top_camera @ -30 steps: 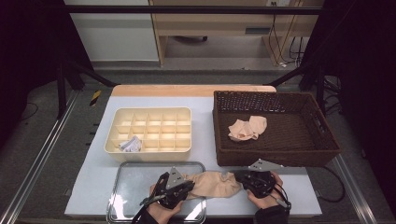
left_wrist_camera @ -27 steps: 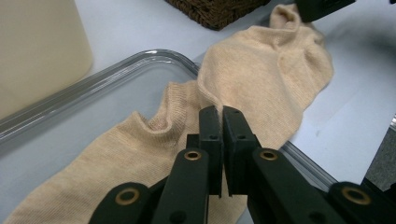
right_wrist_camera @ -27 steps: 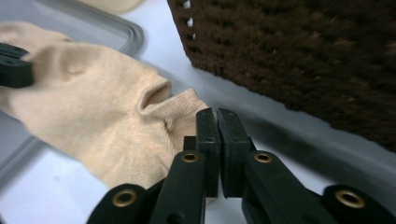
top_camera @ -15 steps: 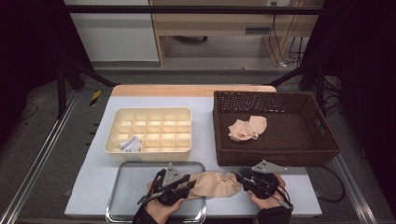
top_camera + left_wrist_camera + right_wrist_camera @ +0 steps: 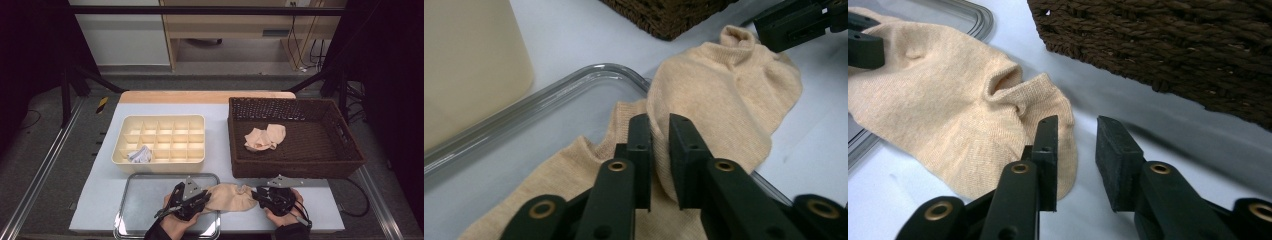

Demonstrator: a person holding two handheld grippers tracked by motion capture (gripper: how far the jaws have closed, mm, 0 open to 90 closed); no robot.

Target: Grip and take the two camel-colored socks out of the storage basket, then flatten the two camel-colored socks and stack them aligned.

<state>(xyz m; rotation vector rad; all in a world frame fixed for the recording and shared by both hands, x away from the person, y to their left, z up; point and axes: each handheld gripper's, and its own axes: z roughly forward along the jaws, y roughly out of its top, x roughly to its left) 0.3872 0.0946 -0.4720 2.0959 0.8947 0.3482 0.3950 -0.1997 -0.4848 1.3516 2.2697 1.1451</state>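
Observation:
A beige sock [image 5: 227, 196] [image 5: 724, 100] [image 5: 948, 115] lies flat at the table's front edge, with one end over the corner of a metal tray [image 5: 170, 175]. My left gripper [image 5: 202, 200] [image 5: 659, 122] is at that end. Its jaws have just been closing and now pinch a raised fold of the sock. At the sock's other end is my right gripper [image 5: 256, 194] [image 5: 1078, 125]. Its jaws have just been closing a little but still stand apart, with bare table between them and the sock's tip beside one jaw.
A cream compartment box [image 5: 159, 166] behind the tray holds a crumpled white item [image 5: 140, 155]. A dark wicker basket [image 5: 295, 170] at the right holds another beige sock [image 5: 265, 137], and its front wall stands close behind my right gripper.
Both hands stay at the sock's two ends. The sock lies in about the same place between them.

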